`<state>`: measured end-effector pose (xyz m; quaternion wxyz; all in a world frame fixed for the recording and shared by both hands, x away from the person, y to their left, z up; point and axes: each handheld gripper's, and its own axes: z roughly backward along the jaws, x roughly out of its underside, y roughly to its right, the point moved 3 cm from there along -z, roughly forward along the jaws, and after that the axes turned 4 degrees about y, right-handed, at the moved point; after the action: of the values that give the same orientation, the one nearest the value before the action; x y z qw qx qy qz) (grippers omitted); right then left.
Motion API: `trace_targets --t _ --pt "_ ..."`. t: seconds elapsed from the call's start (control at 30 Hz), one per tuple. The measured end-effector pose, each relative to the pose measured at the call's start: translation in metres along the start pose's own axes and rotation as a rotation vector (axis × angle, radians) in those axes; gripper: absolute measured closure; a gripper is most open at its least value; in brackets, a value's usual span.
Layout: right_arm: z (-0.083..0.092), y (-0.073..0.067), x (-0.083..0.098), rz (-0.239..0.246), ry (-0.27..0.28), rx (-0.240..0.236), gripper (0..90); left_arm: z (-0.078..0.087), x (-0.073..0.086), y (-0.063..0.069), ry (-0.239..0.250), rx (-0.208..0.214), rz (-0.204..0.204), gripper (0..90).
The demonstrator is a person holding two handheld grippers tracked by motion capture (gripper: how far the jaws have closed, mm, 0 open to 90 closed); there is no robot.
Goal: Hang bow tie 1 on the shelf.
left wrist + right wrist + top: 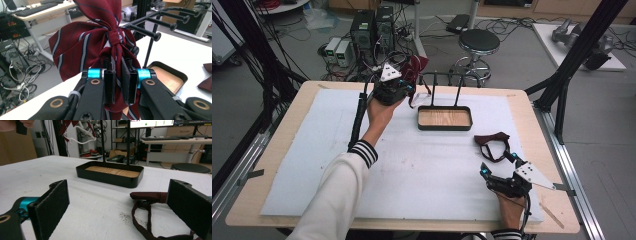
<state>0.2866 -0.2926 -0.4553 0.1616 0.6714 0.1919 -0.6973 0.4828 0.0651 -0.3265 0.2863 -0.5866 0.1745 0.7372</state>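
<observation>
High view showed the left claw (404,86) raised at the tabletop's (287,150) far edge, forearm extended, pinching a striped red bow tie (100,37) beside the rack (444,80). Right claw (499,167) rested low, spread, near a dark bow tie (492,142).

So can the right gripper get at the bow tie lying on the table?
Probably yes. The right gripper has its jaws open and points at the bow tie, which lies flat just ahead on the table with nothing between them. The tray stands farther back.
</observation>
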Motion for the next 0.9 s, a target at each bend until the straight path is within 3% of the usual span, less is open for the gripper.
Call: trace_targets --t 0.1,0.27,0.5,0.9 --pt "0.000 0.000 0.000 0.002 0.000 -0.001 3.9 -0.002 0.001 0.001 -0.006 -0.012 0.011 82.1" --pt "0.000 0.000 0.000 0.004 0.000 -0.002 3.9 -0.004 0.003 0.005 -0.019 -0.030 -0.006 82.1" --pt "0.000 0.000 0.000 0.004 0.000 -0.002 3.9 -0.007 0.014 0.000 -0.046 -0.057 0.024 82.1" --pt "0.000 -0.001 0.000 0.001 -0.004 -0.002 3.9 -0.010 0.023 0.004 -0.084 -0.032 0.043 82.2"
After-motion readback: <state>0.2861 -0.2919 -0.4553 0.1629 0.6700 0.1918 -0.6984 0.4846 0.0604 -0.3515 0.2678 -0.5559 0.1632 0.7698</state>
